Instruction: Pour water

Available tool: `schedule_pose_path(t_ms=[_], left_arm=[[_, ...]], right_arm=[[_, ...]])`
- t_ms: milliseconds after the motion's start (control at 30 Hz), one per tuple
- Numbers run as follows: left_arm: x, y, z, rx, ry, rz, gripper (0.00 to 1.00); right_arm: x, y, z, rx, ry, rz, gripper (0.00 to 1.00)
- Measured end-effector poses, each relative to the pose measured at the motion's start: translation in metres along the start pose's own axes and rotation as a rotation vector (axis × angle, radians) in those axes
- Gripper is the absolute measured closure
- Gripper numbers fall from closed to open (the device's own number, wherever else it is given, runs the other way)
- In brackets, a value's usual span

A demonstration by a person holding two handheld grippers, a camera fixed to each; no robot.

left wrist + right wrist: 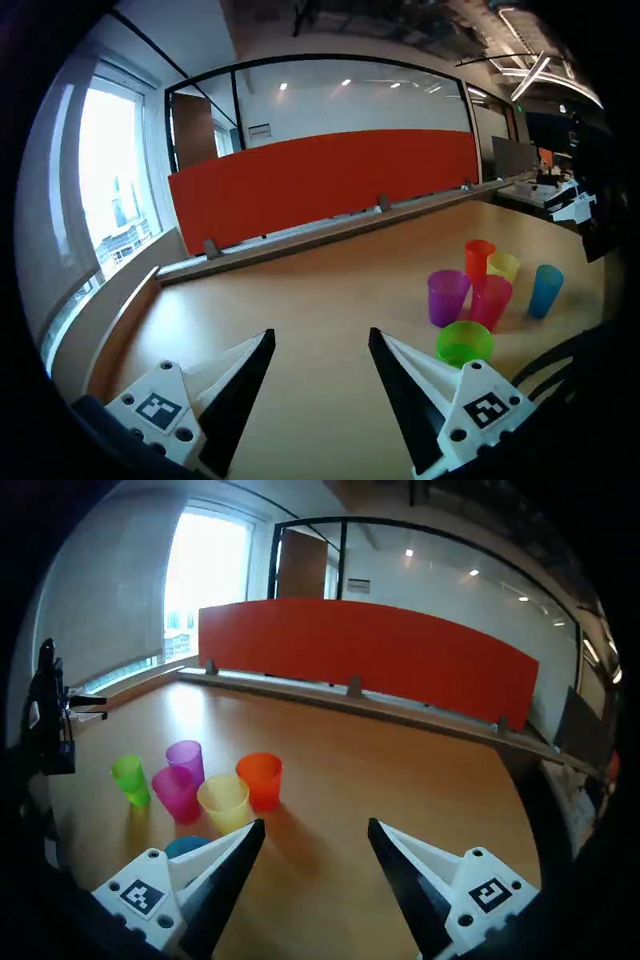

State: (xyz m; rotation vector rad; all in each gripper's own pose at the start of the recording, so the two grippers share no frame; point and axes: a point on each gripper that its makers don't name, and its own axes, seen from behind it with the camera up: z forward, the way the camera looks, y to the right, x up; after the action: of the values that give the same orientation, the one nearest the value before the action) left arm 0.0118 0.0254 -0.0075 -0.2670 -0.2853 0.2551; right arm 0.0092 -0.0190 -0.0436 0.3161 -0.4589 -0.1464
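Daylight pours through the window at the left of the left gripper view and the upper left of the right gripper view, its panes blown out to white. Strip lights glow at the upper right of the left gripper view. The desk shows a pale sheen toward the window, and soft shadows lie beside the cups. Straight lines bow strongly near the edges, where both pictures darken and soften slightly.

Translucent plastic cups; smooth, slightly glossy wood-look table
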Motion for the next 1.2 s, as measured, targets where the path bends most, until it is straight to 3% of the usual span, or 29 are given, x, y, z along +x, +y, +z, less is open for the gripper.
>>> schedule_pose_path(t_ms=[200,400,700,900,1200], left_arm=[[0.003,0.006,-0.001,0.012,0.051,-0.083,0.14],[0.01,0.005,-0.006,0.05,0.108,-0.146,0.14],[0.029,0.011,-0.013,0.073,0.207,-0.219,0.14],[0.036,0.014,-0.013,0.09,0.25,-0.217,0.14],[0.043,0.007,-0.017,0.132,0.304,-0.212,0.14]], right_arm=[[0.02,0.003,0.008,-0.042,0.091,0.065,0.0],[0.044,0.023,0.006,-0.139,0.218,0.111,0.0],[0.067,0.044,-0.01,-0.271,0.364,0.107,0.0],[0.073,0.047,-0.018,-0.338,0.43,0.075,0.0],[0.065,0.045,-0.02,-0.368,0.425,0.075,0.0]])
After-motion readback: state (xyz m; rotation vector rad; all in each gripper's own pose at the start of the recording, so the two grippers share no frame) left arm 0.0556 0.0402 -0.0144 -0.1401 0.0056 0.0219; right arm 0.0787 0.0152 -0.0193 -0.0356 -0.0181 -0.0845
